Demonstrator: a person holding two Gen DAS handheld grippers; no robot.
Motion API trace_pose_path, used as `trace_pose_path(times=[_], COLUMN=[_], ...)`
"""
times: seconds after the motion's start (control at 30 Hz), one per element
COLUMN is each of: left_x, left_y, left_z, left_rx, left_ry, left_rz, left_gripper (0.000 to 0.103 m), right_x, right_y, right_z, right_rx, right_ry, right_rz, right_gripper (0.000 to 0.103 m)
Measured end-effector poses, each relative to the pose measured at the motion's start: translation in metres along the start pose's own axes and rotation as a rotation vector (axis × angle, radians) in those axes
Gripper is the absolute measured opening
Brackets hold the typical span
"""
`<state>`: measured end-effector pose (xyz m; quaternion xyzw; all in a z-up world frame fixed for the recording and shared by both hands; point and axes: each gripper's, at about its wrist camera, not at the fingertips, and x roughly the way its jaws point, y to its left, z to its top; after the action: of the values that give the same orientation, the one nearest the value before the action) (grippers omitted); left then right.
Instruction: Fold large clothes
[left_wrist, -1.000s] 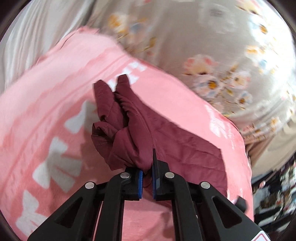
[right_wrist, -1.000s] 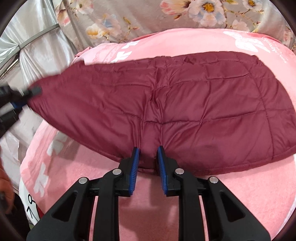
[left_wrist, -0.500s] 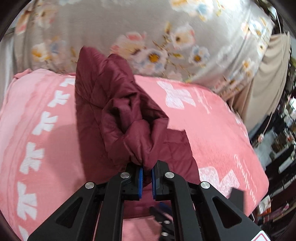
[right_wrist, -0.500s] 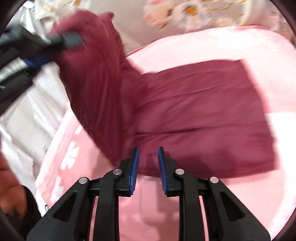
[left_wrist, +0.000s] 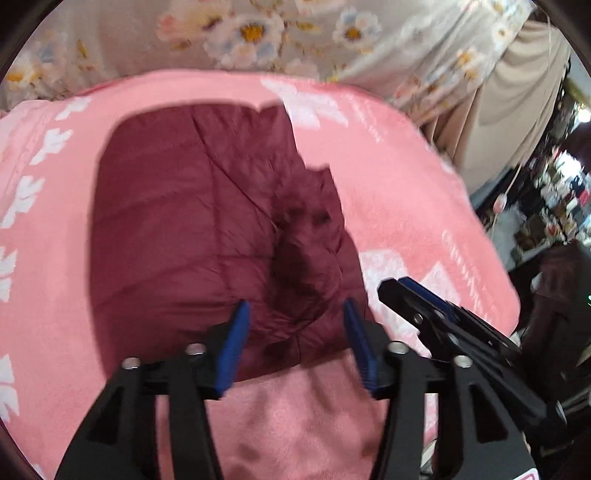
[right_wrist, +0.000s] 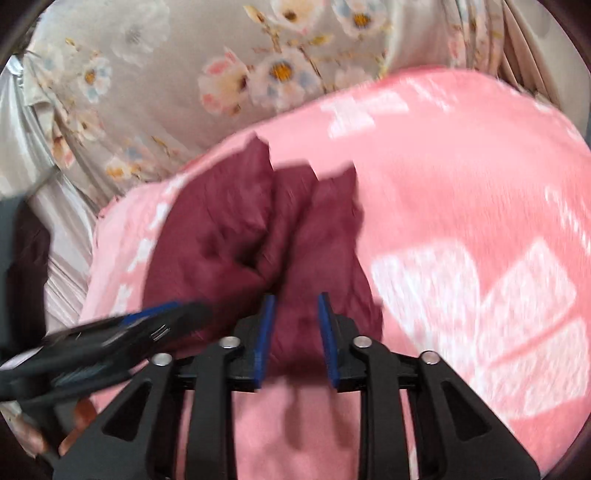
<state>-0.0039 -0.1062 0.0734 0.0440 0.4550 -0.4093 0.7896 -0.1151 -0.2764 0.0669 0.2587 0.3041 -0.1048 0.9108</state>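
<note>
My left tool (left_wrist: 295, 328) has just been opening, its pads clear of the folded maroon jacket (left_wrist: 192, 218) lying on the pink blanket (left_wrist: 406, 184); my right tool (right_wrist: 295, 325), likewise just opening, grips nothing.

The left gripper (left_wrist: 297, 341), black with blue pads, hovers over the near edge of a dark maroon quilted garment (left_wrist: 192, 229); its jaws have just been opening and stand apart, the rumpled fabric showing between them but unpressed; the garment lies folded on a pink fleece blanket with white bow shapes (left_wrist: 399, 177); the right gripper (left_wrist: 402, 291) reaches in from the right; a grey floral curtain (left_wrist: 258, 33) hangs behind.
</note>
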Motion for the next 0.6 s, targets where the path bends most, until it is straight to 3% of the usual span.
trace_pose_path(times=[0.03,0.13,0.23,0.3,0.37,0.4,0.5,0.6], left_x=[-0.017,-0.04,-0.039,-0.03,-0.023,-0.022,-0.014,-0.003], left_y=[0.007,0.03,0.055,0.066,0.075,0.078,0.077,0.072], left_z=[0.004,0.018,0.027,0.028,0.028,0.027,0.025,0.023], left_rx=[-0.016,-0.056,-0.102,-0.134,-0.157,-0.16,-0.146,-0.112], left_ry=[-0.052,-0.121,-0.119,-0.092,-0.062,-0.054,-0.035,-0.007], left_rz=[0.016,0.115,0.247,0.272,0.279,0.285,0.291,0.297], left_gripper=[0.06,0.06,0.06,0.06,0.059,0.059,0.059,0.059], right_x=[0.001,0.015,0.036,0.051,0.065,0.066,0.043,0.022], right_y=[0.002,0.019,0.03,0.036,0.038,0.033,0.021,0.014], right_z=[0.005,0.024,0.028,0.028,0.023,0.02,0.013,0.005], right_rx=[-0.003,-0.014,0.003,-0.01,-0.031,-0.019,-0.013,-0.036], right_ry=[-0.013,-0.012,0.03,0.066,0.112,0.123,0.071,0.034], right_rz=[0.015,0.068,0.09,0.074,0.038,0.035,0.02,-0.047], right_gripper=[0.054,0.062,0.064,0.063,0.034,0.011,0.005,0.005])
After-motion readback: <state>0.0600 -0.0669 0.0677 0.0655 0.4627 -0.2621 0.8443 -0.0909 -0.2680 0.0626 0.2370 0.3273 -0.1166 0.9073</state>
